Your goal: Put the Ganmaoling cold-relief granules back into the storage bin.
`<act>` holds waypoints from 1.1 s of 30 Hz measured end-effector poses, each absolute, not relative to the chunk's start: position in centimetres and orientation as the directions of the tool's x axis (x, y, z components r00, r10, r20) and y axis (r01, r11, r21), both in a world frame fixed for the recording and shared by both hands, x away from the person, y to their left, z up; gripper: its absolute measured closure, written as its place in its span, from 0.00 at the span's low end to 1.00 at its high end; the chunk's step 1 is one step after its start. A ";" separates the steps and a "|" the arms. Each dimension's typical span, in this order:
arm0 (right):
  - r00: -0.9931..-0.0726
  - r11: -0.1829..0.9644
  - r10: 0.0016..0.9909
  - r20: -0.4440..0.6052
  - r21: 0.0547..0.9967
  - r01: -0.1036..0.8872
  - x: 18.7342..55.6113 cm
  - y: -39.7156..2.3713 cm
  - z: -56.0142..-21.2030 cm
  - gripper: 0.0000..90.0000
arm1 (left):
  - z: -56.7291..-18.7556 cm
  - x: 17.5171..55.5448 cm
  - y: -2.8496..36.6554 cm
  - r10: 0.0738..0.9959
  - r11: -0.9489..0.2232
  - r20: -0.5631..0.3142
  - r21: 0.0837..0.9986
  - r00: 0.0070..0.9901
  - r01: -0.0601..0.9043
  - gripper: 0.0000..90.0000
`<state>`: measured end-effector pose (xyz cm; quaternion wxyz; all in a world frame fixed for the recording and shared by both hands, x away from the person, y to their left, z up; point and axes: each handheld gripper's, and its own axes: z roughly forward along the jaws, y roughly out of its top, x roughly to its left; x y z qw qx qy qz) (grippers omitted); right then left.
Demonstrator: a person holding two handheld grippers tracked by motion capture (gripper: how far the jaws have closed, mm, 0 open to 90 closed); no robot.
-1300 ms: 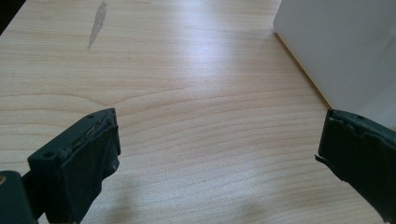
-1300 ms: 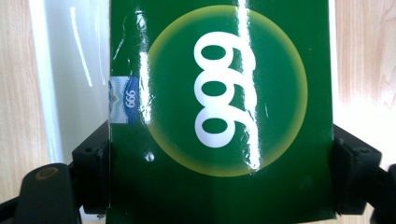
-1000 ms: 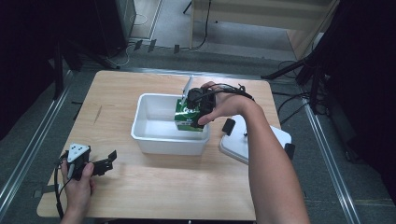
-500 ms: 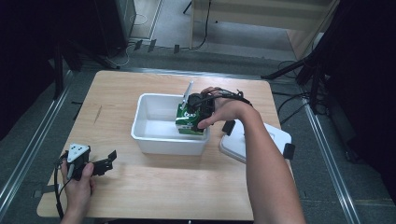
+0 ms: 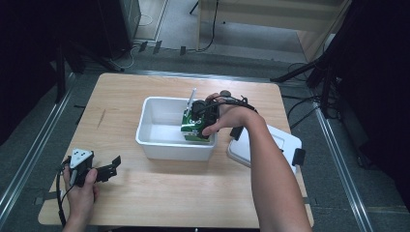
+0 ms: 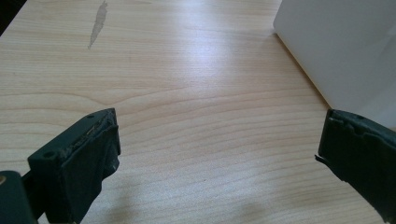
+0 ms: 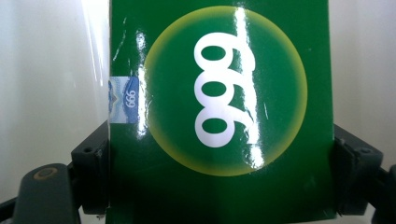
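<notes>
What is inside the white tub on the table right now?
Inside the white tub is a green box, gripped at its sides by the right gripper near the right wall. The floor left of it looks bare; whatever lies under the box and the hand is hidden.

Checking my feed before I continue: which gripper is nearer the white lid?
Right. The right gripper holds the green box in the white tub, beside the white lid. The left gripper rests across the table.
</notes>
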<state>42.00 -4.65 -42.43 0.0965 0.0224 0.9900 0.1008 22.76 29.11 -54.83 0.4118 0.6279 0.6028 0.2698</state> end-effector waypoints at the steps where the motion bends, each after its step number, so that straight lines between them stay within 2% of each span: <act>1: -0.981 0.980 0.059 -0.187 0.200 0.020 42.0 -4.5 -42.7 0.17 | -54.8 22.8 29.1 0.979 0.066 -0.158 0.843 0.128 0.535 0.00; 33: -0.977 0.993 0.056 -0.207 0.116 0.033 42.2 -3.3 -43.9 0.16 | -54.9 22.7 29.1 0.979 0.072 -0.163 0.841 0.125 0.536 0.00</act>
